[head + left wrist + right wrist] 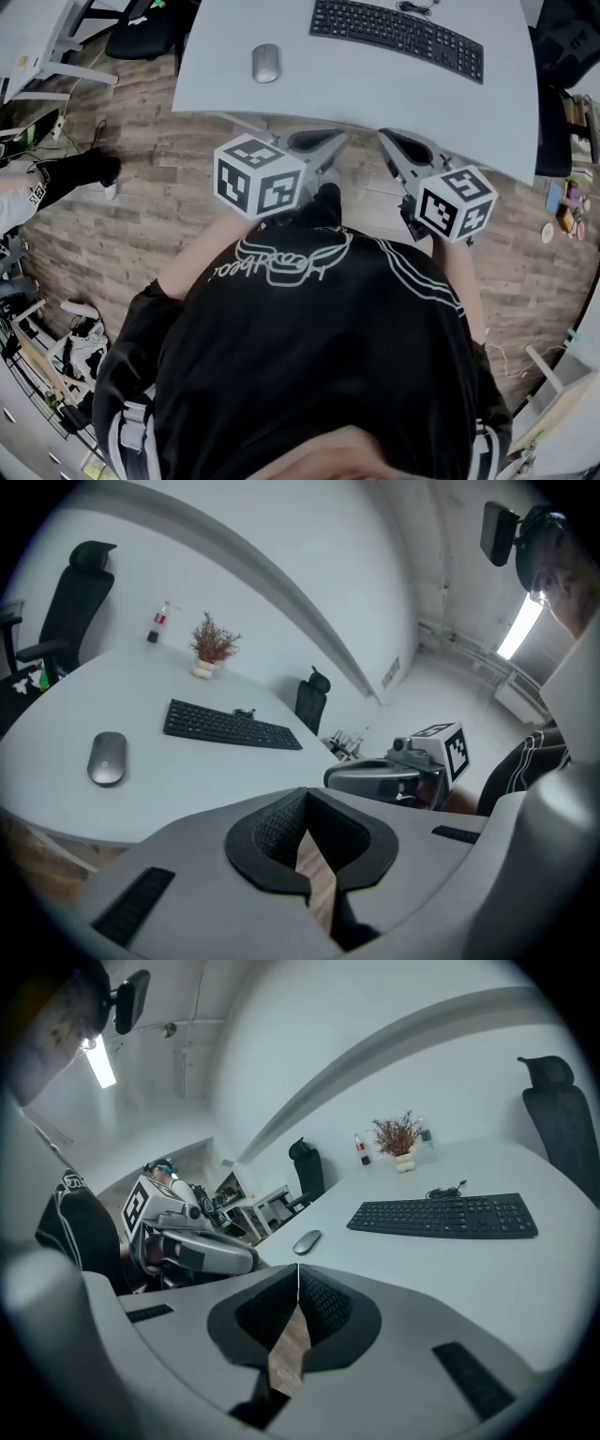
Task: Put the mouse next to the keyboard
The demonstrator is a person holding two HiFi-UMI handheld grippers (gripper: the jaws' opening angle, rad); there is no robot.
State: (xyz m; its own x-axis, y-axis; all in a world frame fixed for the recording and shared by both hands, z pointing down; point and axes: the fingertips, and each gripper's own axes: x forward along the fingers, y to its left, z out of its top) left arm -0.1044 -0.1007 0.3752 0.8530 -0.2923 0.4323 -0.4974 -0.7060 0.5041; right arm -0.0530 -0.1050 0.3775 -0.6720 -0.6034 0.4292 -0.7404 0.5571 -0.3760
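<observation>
A grey mouse [265, 63] [107, 758] [307, 1240] lies on the white table [375, 98], well to the left of the black keyboard [397, 35] [232, 726] [443, 1215]. Both grippers hover side by side over the wooden floor, just short of the table's near edge. My left gripper [323, 142] [305, 803] is shut with nothing between its jaws. My right gripper [398, 145] [297, 1279] is also shut and empty. Each gripper shows in the other's view: the right gripper [394, 775] and the left gripper [187, 1246].
A small potted plant [211, 649] and a bottle [157, 625] stand at the table's far side. Black office chairs [70, 602] [558, 1115] flank the table. Another person's leg [66, 173] is on the floor at left. Clutter lies along the right [562, 202].
</observation>
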